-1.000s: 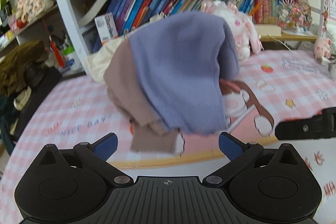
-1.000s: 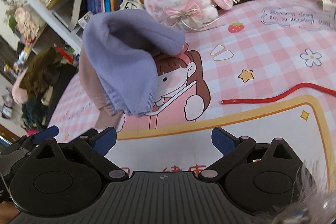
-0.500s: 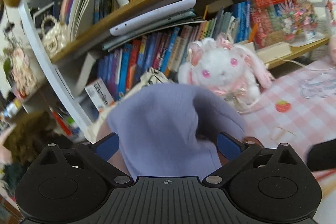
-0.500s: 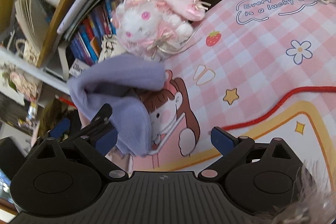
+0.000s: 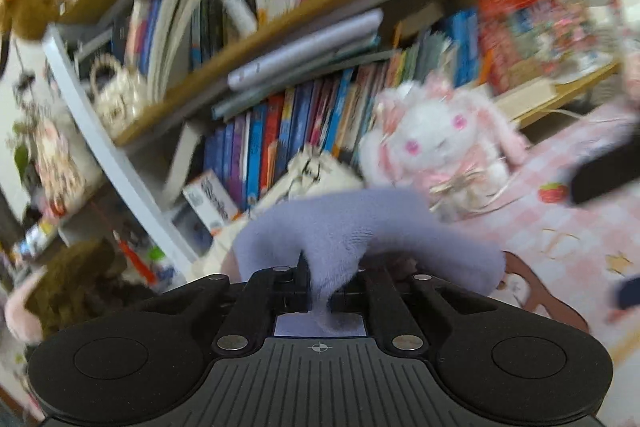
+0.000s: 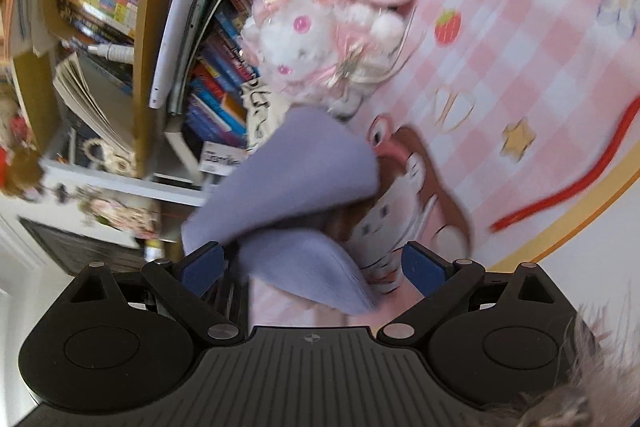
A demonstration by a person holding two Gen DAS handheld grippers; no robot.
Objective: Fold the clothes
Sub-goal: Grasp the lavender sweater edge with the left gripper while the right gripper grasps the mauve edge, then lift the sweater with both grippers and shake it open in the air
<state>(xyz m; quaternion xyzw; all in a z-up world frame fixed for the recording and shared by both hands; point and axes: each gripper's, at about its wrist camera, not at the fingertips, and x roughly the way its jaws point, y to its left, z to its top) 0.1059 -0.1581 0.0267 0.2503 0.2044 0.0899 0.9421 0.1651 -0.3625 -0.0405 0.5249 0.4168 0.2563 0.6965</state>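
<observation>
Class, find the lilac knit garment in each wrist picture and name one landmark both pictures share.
Left wrist: lilac garment lies low in the centre, a fold pinched in the left gripper, whose jaws have just closed.
Right wrist: lilac garment sits centre-left, above the open right gripper.
Shared landmark: white plush bunny.

Both cameras sit just behind their own grippers, very close to the lilac cloth [image 5: 360,227], facing the bookshelf [image 5: 304,39]. The right view is rolled sideways. The 2 views share the cloth [image 6: 296,167], plush rabbit [image 5: 436,143] and pink mat [image 6: 520,75].
</observation>
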